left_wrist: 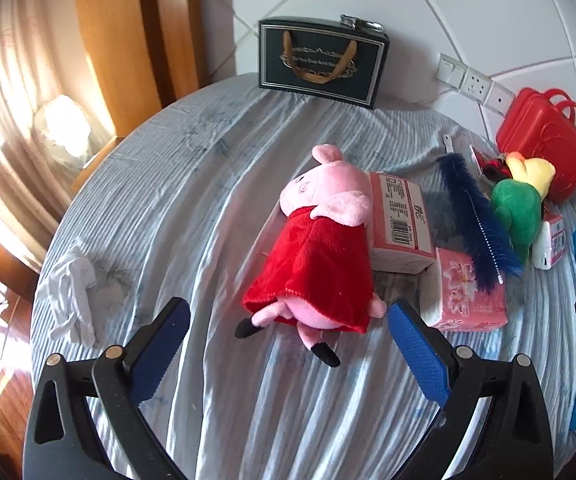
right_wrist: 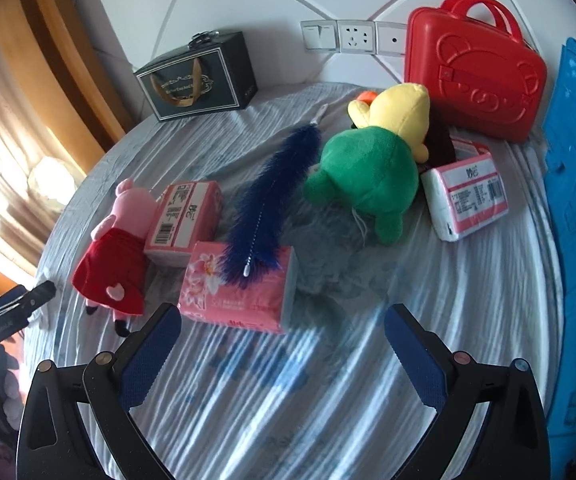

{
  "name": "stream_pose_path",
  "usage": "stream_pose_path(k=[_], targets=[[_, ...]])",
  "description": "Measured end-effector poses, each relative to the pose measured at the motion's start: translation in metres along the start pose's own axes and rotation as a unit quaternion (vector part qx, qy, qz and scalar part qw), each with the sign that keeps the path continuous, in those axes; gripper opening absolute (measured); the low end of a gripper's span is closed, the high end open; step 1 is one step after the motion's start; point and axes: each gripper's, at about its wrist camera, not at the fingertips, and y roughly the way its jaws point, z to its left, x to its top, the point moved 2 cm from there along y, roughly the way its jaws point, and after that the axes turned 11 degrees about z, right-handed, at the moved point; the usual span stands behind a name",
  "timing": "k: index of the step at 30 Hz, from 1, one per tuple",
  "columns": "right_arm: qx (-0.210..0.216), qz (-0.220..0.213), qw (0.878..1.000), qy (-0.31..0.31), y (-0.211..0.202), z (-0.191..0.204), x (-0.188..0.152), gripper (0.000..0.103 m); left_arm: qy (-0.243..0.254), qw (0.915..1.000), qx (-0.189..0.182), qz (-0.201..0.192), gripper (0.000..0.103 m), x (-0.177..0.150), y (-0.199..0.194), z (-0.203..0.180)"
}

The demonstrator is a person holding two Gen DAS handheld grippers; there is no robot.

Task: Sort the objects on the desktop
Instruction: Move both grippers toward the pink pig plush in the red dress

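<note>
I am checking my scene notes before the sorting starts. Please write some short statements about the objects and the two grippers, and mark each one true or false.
1. The blue brush lies partly on the floral tissue pack. True.
2. The left gripper is shut on the pig plush. False: it is open and holds nothing.
3. The red case stands by the wall. True.
4. The green and yellow plush sits inside the dark gift bag. False: it lies on the sheet, apart from the bag.
5. The right gripper is open. True.
</note>
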Motion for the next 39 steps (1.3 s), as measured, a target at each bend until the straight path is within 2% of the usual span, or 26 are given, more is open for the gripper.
stream_pose_path(k=[3, 6, 12, 14, 17, 19, 21, 26, 29, 31, 35, 39], targets=[[0.003, 0.019, 1.0, 0.015, 0.017, 0.02, -0.002, 0.103, 0.028, 0.9996, 0.002, 0.0, 0.101, 0.011, 0.01, 0.016], [-0.008, 0.032, 0.999, 0.015, 0.034, 0.048, -0.005, 0.103, 0.057, 0.9979, 0.031, 0.002, 0.101, 0.021, 0.026, 0.043], [-0.005, 0.035, 0.998, 0.057, 0.06, 0.1, -0.017, 0.103, 0.096, 0.9929, 0.054, 0.044, 0.101, 0.043, 0.083, 0.099], [-0.008, 0.037, 0.997, 0.067, 0.068, 0.115, -0.02, 0.103, 0.121, 0.9895, 0.038, 0.069, 0.101, 0.043, 0.109, 0.101], [-0.02, 0.034, 0.995, 0.092, 0.071, 0.129, -0.028, 0.103, 0.175, 0.9801, -0.002, 0.094, 0.1, 0.037, 0.132, 0.078], [-0.027, 0.034, 0.994, 0.098, 0.067, 0.131, -0.032, 0.103, 0.2, 0.975, -0.034, 0.091, 0.099, 0.032, 0.13, 0.058], [-0.05, 0.033, 0.992, 0.108, 0.059, 0.128, -0.037, 0.103, 0.237, 0.9662, -0.059, 0.083, 0.099, 0.025, 0.123, 0.03], [-0.077, 0.013, 0.987, 0.142, 0.032, 0.11, -0.052, 0.103, 0.324, 0.9335, -0.134, 0.074, 0.099, 0.004, 0.101, -0.05], [-0.086, 0.004, 0.984, 0.154, 0.021, 0.1, -0.063, 0.103, 0.331, 0.9335, -0.121, 0.066, 0.099, 0.003, 0.094, -0.071], [-0.082, 0.003, 0.984, 0.16, 0.017, 0.095, -0.068, 0.103, 0.331, 0.9332, -0.124, 0.065, 0.099, 0.002, 0.085, -0.065], [-0.057, -0.003, 0.985, 0.165, 0.025, 0.1, -0.07, 0.103, 0.336, 0.9364, -0.095, 0.035, 0.099, 0.009, 0.064, -0.015], [-0.026, 0.001, 0.987, 0.16, 0.042, 0.134, -0.065, 0.103, 0.328, 0.941, -0.08, 0.018, 0.099, 0.031, 0.063, 0.028]])
